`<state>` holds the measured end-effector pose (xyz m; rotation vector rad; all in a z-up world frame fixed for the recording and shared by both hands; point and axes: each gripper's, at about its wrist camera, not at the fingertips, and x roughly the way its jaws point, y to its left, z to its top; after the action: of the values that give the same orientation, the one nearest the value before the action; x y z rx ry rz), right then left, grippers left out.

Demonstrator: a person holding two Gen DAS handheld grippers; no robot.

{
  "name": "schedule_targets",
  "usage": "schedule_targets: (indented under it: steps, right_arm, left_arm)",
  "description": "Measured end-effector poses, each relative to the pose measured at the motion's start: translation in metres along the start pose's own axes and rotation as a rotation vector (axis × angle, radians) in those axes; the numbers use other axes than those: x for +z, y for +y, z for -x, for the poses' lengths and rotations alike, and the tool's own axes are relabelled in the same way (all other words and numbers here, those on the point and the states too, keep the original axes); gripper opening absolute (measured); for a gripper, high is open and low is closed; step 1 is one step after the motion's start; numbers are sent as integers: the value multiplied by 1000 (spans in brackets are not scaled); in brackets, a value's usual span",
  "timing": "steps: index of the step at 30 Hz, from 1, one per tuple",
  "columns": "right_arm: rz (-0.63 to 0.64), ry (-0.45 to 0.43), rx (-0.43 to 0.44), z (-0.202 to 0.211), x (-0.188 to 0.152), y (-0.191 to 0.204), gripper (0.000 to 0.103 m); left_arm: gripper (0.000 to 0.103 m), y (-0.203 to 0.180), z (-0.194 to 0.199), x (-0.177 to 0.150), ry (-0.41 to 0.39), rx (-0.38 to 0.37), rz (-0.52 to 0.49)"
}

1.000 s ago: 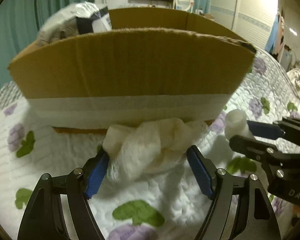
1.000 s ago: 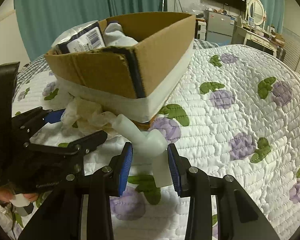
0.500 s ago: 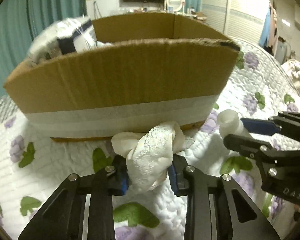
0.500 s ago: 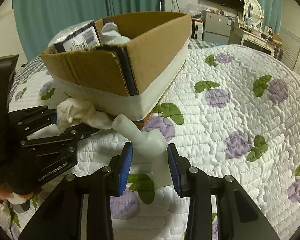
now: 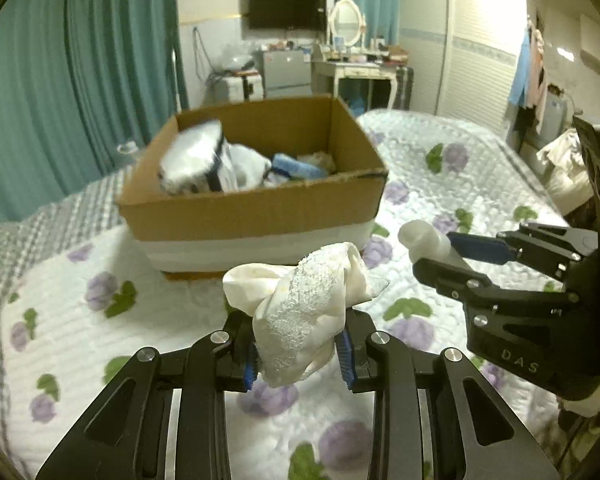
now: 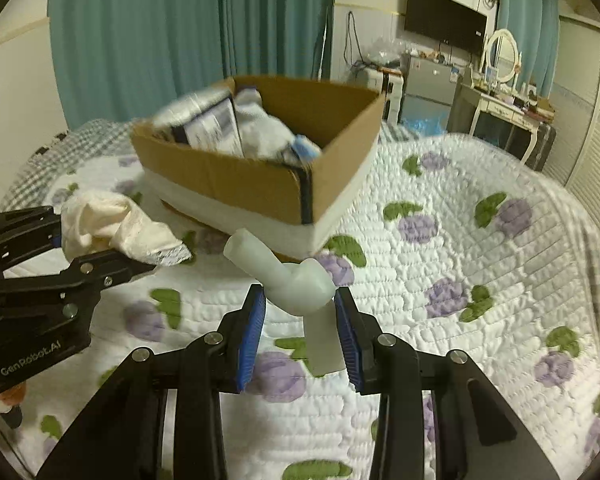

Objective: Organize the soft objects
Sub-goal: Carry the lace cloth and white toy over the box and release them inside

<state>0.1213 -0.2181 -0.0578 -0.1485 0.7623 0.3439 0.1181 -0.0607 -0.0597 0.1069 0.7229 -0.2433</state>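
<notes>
Left gripper (image 5: 300,354): angled downward over the bed (image 5: 100,332), fingers (image 5: 247,360) clamped hard on a cream lace-edged cloth (image 5: 300,316); cloth bunched, held clear above the quilt, one corner trailing toward the right. Seen from the right wrist view as black fingers at the left edge with the cloth (image 6: 116,226) spilling out ahead of them.

Right gripper (image 6: 300,328): likewise tilted downward, fingers (image 6: 250,330) partly closed, blue pads pressing both sides of a white elbow-shaped soft tube (image 6: 296,280); one end of the tube sticking up and leftward, the other hanging down between the fingers. In the left wrist view, right gripper (image 5: 432,254) at the right side, just beside the left gripper, tube end (image 5: 420,236) protruding.

Cardboard box (image 5: 256,208): open-topped, white band around the lower wall, resting on the bed beyond both grippers; inside, a plastic-wrapped pack (image 5: 192,160), white fabric and a blue item, details blurred.

Bed: white quilt with purple flowers and green leaves.

Background: teal curtain (image 5: 80,80), wall television (image 5: 287,7), dressing table with oval mirror (image 5: 346,20).
</notes>
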Motion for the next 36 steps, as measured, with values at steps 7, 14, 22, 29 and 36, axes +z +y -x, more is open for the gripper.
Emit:
schedule_targets:
  steps: [7, 14, 22, 29, 36]
  right_arm:
    - [22, -88, 2, 56, 24, 17, 35]
    - [52, -168, 18, 107, 64, 21, 35]
    - [67, -256, -18, 132, 124, 14, 35]
    - [75, -279, -67, 101, 166, 16, 35]
    - [40, -248, -70, 30, 190, 4, 35]
  left_arm:
    - [30, 4, 56, 20, -48, 9, 19]
    - [30, 6, 99, 48, -145, 46, 8]
    - [30, 9, 104, 98, -228, 68, -17]
    - [30, 11, 60, 123, -201, 99, -47]
    - [30, 22, -15, 133, -129, 112, -15]
